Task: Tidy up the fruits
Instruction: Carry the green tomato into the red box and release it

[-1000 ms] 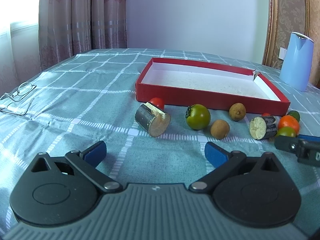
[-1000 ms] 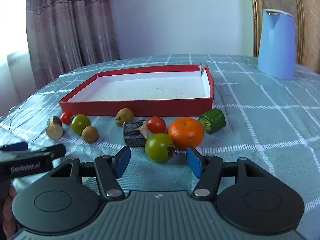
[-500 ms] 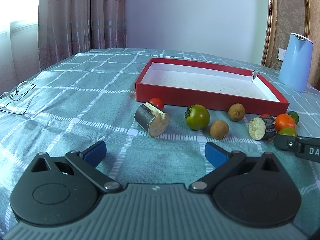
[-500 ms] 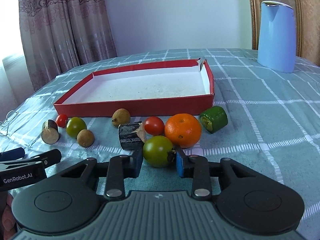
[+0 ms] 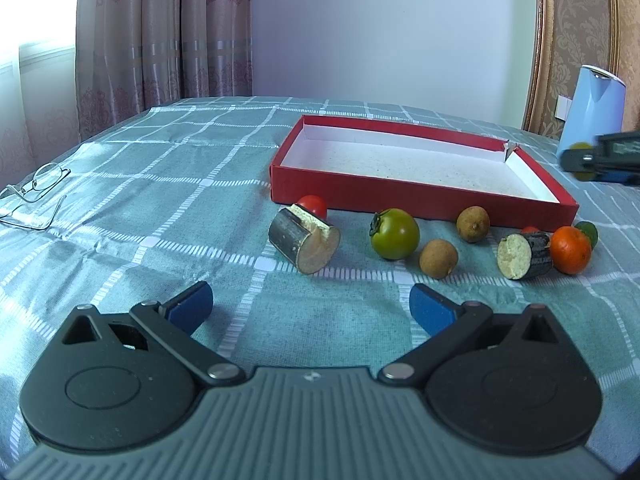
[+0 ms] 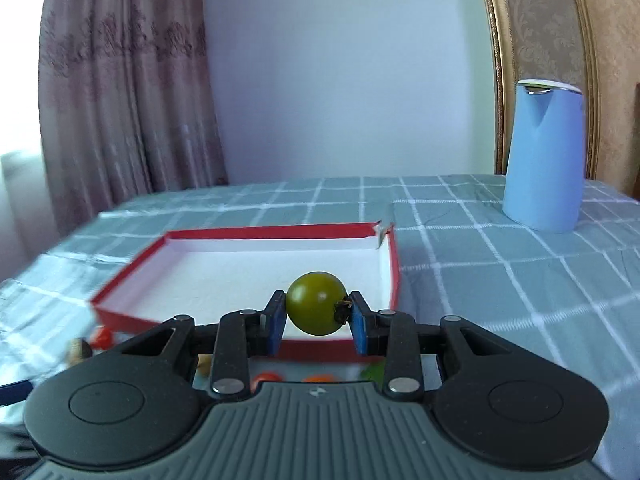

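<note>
My right gripper (image 6: 316,322) is shut on a green tomato (image 6: 316,303) and holds it in the air near the front edge of the red tray (image 6: 394,264). From the left wrist view the right gripper (image 5: 600,156) appears blurred, high at the right. My left gripper (image 5: 310,300) is open and empty, low over the cloth. In front of it lie a cut log piece (image 5: 304,240), a red tomato (image 5: 313,205), a green tomato (image 5: 395,233), two brown longans (image 5: 438,258), a second log piece (image 5: 524,249), an orange (image 5: 570,244) and a green piece (image 5: 588,232). The red tray (image 5: 400,196) has nothing in it.
A blue kettle (image 6: 544,156) stands at the back right of the checked cloth (image 6: 500,280). Glasses (image 5: 36,192) lie at the far left. Curtains and a gold-framed chair back stand behind the table.
My right gripper closed on the green tomato beside the orange, lifted it off the cloth and carried it up toward the tray. My left gripper stayed open and nearly still.
</note>
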### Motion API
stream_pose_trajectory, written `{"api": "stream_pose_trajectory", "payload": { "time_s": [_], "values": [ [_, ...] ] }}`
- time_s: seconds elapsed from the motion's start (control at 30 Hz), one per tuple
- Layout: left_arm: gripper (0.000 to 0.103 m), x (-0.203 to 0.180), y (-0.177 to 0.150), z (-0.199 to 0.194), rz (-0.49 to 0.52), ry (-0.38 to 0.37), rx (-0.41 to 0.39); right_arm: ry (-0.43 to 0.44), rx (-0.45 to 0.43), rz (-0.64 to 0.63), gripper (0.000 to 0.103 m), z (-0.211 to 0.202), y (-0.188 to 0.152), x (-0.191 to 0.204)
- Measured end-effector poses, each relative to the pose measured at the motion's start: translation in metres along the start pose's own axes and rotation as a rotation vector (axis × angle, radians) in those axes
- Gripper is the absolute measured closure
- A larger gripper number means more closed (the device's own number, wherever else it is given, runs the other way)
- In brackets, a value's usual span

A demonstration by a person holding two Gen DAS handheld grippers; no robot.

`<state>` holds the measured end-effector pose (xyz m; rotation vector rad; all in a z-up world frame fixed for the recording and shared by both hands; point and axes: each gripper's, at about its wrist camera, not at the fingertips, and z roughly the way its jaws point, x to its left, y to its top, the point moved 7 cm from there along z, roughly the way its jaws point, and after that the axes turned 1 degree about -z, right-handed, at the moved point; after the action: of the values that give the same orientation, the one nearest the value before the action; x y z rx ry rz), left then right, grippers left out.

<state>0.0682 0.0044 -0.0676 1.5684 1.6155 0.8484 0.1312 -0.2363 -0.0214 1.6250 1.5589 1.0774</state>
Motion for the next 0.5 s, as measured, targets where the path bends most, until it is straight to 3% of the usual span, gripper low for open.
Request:
{"api": "stream_pose_trajectory", "payload": {
  "time_s": [0.23, 0.33, 0.5],
  "values": [
    [0.000, 0.000, 0.000, 0.000, 0.005, -0.006, 0.003, -0.031, 0.066, 0.012, 0.069, 0.043, -0.003, -0.016],
    [0.000, -0.001, 0.000, 0.001, 0.009, -0.009, 0.003, -0.039, 0.086, 0.011, 0.060, 0.050, -0.008, -0.018],
    [0.000, 0.001, 0.000, -0.002, -0.002, -0.036, -0.015, -0.033, 0.007, 0.025, 0.054, 0.025, -0.007, -0.022]
  ]
}}
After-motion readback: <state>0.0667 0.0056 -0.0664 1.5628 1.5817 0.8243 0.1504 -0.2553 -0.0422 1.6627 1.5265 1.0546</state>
